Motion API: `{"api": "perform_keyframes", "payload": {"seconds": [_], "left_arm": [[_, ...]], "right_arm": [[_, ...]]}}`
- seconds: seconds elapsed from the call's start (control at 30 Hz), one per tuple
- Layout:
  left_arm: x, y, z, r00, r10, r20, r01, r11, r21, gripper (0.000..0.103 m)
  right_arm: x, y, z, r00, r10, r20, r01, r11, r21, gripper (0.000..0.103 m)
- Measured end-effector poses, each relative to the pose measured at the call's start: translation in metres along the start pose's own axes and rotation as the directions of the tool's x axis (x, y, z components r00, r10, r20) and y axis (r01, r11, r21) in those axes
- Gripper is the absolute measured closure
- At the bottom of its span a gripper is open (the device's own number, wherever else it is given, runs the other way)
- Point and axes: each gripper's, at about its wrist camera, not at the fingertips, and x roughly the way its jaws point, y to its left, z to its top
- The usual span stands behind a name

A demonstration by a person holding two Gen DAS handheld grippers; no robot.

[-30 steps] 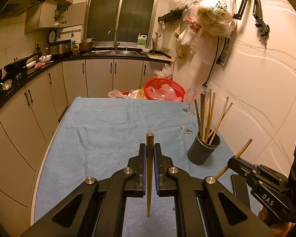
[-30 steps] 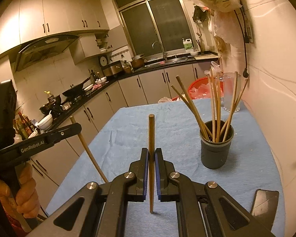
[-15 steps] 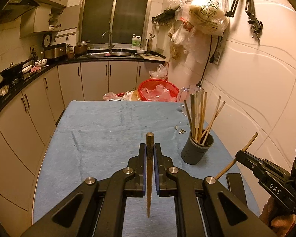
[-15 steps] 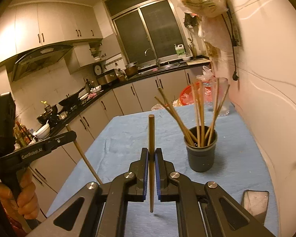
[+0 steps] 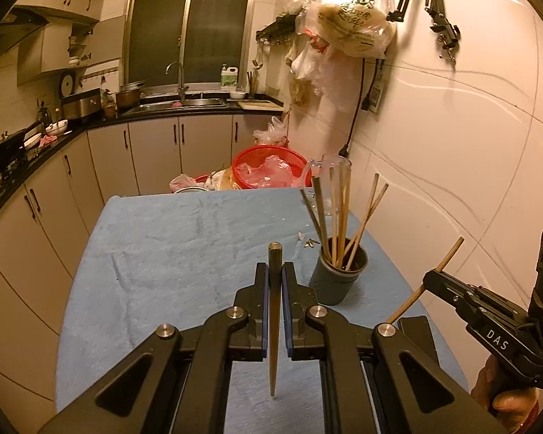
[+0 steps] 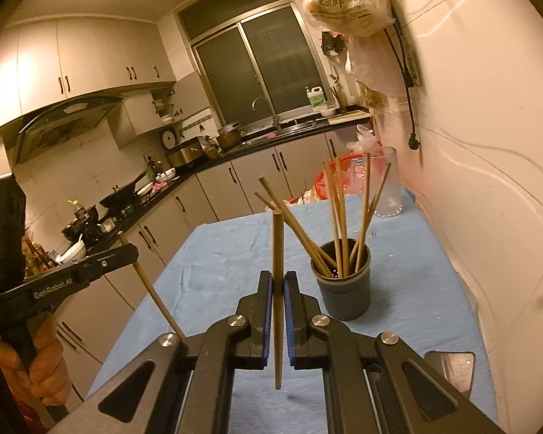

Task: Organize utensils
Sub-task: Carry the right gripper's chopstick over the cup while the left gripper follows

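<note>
A dark grey cup [image 5: 336,278] holding several wooden chopsticks [image 5: 340,213] stands on the blue cloth at the table's right side; it also shows in the right wrist view [image 6: 345,287]. My left gripper [image 5: 274,271] is shut on one upright chopstick [image 5: 273,325], held above the cloth left of the cup. My right gripper [image 6: 278,282] is shut on another upright chopstick [image 6: 278,289], held near and left of the cup. Each gripper shows in the other's view, the right one [image 5: 430,282] and the left one [image 6: 126,253].
The table's blue cloth [image 5: 184,249] reaches to the far edge. A clear glass jug [image 6: 387,184] stands behind the cup by the white wall. Small scraps [image 5: 309,242] lie near the cup. A red basin [image 5: 268,170] sits beyond the table. Kitchen cabinets run along the left.
Both grippers have moved with their chopsticks still held; the cup has shifted left toward the middle in both views. The right gripper now sits closer to the cup.
</note>
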Motion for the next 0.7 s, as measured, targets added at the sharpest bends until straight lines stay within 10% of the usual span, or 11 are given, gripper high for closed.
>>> {"api": "perform_keyframes", "payload": {"seconds": [0.7], "left_arm": [[0.020, -0.033, 0.019, 0.999, -0.025, -0.027, 0.026, 0.999, 0.039, 0.096]], "right_arm": [[0.003, -0.017, 0.014, 1.000, -0.003, 0.006, 0.003, 1.000, 0.006, 0.096]]}}
